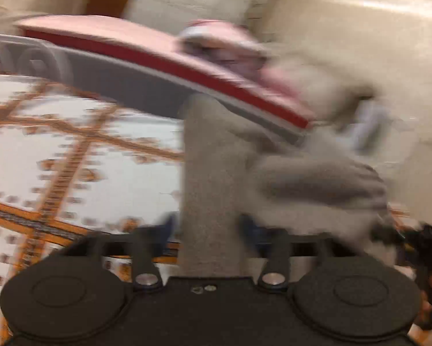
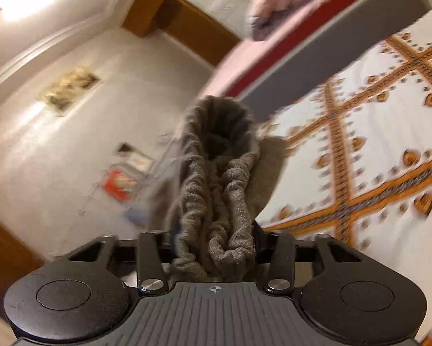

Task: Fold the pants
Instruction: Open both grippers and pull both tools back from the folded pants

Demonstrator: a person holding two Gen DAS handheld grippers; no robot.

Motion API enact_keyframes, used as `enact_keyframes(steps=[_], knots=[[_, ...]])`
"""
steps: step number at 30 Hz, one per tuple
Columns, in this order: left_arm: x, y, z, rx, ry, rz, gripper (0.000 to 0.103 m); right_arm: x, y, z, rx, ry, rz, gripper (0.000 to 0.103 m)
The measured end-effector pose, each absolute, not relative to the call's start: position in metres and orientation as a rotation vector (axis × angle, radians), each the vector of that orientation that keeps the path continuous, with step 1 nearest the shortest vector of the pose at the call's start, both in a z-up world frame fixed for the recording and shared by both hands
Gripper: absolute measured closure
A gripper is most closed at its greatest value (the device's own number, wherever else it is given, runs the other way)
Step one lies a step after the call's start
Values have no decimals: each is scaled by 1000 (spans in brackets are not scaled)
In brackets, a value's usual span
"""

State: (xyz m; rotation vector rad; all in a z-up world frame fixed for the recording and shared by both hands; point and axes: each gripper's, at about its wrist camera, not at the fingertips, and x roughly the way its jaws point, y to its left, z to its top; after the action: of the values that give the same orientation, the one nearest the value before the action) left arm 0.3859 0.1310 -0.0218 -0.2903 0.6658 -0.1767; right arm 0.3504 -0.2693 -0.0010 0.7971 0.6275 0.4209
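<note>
I see both grippers, left (image 1: 208,230) and right (image 2: 216,239), with fingers clenched on the grey pants (image 2: 216,178), bedsheet (image 2: 374,144) at 3 o'clock.

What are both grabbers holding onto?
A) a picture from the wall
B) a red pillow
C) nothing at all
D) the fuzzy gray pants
D: the right gripper is shut on the bunched waistband of the gray pants, and the left gripper is shut on a flat strip of the same gray fabric, both lifted above the patterned bedspread.
</note>
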Motion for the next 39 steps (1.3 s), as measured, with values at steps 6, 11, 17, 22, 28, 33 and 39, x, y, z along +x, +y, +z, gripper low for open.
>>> enact_keyframes(steps=[6, 11, 17, 22, 28, 33, 39], knots=[[385, 113, -37, -111, 703, -113, 23, 366, -263, -35, 644, 720, 265, 20], [386, 115, -62, -103, 794, -97, 24, 377, -239, -63, 504, 852, 183, 19], [343, 124, -9, -82, 691, -60, 11, 325, -235, -11, 441, 678, 207, 12], [280, 113, 15, -70, 654, -40, 6, 259, -227, 27, 273, 624, 169, 0], [189, 87, 27, -54, 632, -66, 6, 182, -214, 23, 242, 697, 128, 0], [145, 73, 26, -37, 624, -111, 6, 124, -195, 38, 247, 567, 78, 0], [97, 71, 29, -56, 587, -127, 6, 92, -172, 48, 251, 496, 89, 0]])
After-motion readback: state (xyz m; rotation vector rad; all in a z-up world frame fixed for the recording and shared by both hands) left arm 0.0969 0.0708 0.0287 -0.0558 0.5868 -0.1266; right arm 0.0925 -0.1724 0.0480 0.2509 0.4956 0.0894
